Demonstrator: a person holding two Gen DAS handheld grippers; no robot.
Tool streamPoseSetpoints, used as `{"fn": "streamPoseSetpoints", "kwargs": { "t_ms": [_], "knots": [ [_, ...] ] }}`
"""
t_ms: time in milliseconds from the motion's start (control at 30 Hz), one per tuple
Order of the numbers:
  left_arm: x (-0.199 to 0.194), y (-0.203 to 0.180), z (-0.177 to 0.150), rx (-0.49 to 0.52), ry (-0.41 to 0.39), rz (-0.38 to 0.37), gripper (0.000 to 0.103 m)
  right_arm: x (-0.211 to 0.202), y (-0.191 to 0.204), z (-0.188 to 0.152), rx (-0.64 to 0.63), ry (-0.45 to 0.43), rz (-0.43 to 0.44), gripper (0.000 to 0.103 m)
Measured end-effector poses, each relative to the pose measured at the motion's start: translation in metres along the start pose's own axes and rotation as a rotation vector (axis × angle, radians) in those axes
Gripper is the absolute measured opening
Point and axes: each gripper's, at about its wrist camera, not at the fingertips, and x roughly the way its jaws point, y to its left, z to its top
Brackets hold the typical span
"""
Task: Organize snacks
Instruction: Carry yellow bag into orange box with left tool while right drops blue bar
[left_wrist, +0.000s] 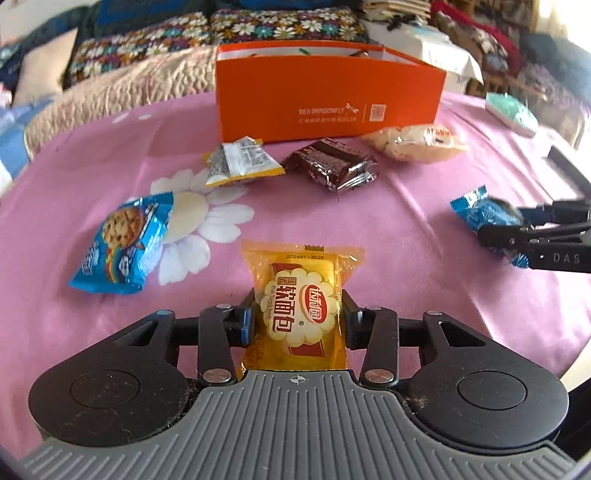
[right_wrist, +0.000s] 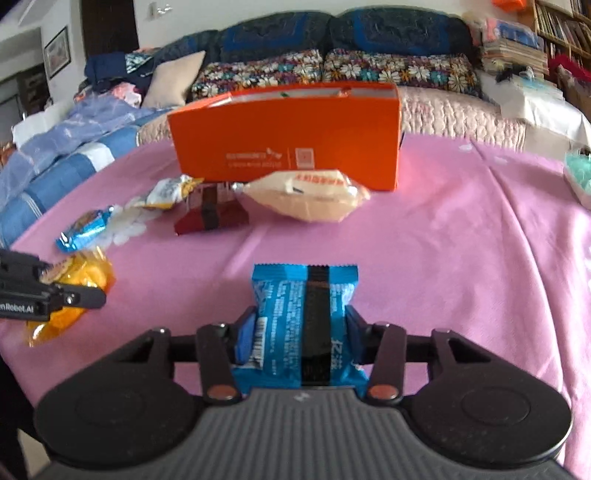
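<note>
- The left gripper (left_wrist: 298, 319) is clamped on a yellow bread packet (left_wrist: 301, 308) lying on the pink cloth (left_wrist: 406, 229), its length running away from the camera.
- The right gripper (right_wrist: 300, 326) pinches a blue wrapped snack (right_wrist: 303, 317), likewise lengthwise.
- The orange box (left_wrist: 328, 96) stands open behind; its contents are barely visible.

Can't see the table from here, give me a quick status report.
Left gripper shut on yellow bread pack. Right gripper shut on blue snack pack. Orange box ahead, path open.
</note>
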Motion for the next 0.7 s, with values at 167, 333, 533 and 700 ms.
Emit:
{"fn": "streamPoseSetpoints", "kwargs": {
  "t_ms": [167,333,533,700],
  "knots": [
    [0.002,-0.002,-0.008,0.030,-0.024,0.012,0.031,0.001,0.001,-0.002,-0.021,0.000,-0.013,0.062],
    [0.001,0.013,0.006,-0.061,-0.016,-0.062,0.003,-0.003,-0.004,-0.001,0.025,-0.010,0.026,0.051],
    [-0.014,0.035,0.087,-0.121,-0.122,-0.110,0.003,-0.029,-0.028,0.069,0.210,-0.153,0.223,0.050],
    [-0.006,0.032,0.179,-0.073,-0.244,-0.088,0.004,-0.004,-0.048,0.158,0.168,-0.319,0.080,0.051]
  ]
}}
